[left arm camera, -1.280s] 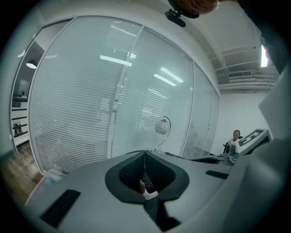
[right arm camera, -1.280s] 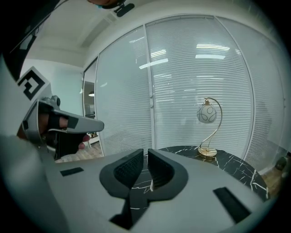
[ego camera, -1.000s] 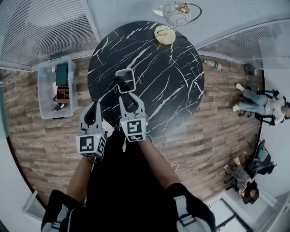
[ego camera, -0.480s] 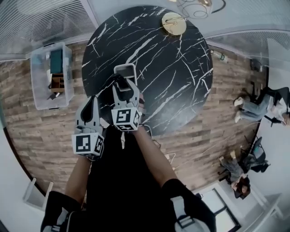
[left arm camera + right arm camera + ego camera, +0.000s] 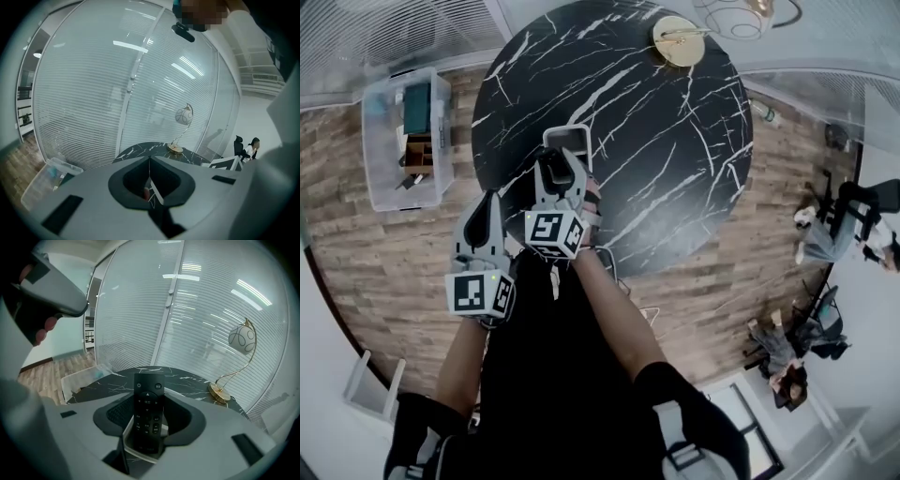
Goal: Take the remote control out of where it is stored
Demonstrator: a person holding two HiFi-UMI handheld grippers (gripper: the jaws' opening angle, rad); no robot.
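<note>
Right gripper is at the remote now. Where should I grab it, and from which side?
Grip the remote by its upper half, which stands clear above the holder, pinching its two long narrow edges. Come from the button side, probably as the open right gripper sits now, remote between its jaws. The lower end is walled in.

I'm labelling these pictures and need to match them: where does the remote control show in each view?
Head view: remote control left of centre, at the grey holder on the table.
Left gripper view: not in it.
Right gripper view: bottom centre, upright between the open tongs of the right gripper.
Shared landmark: the lamp's gold base.
</note>
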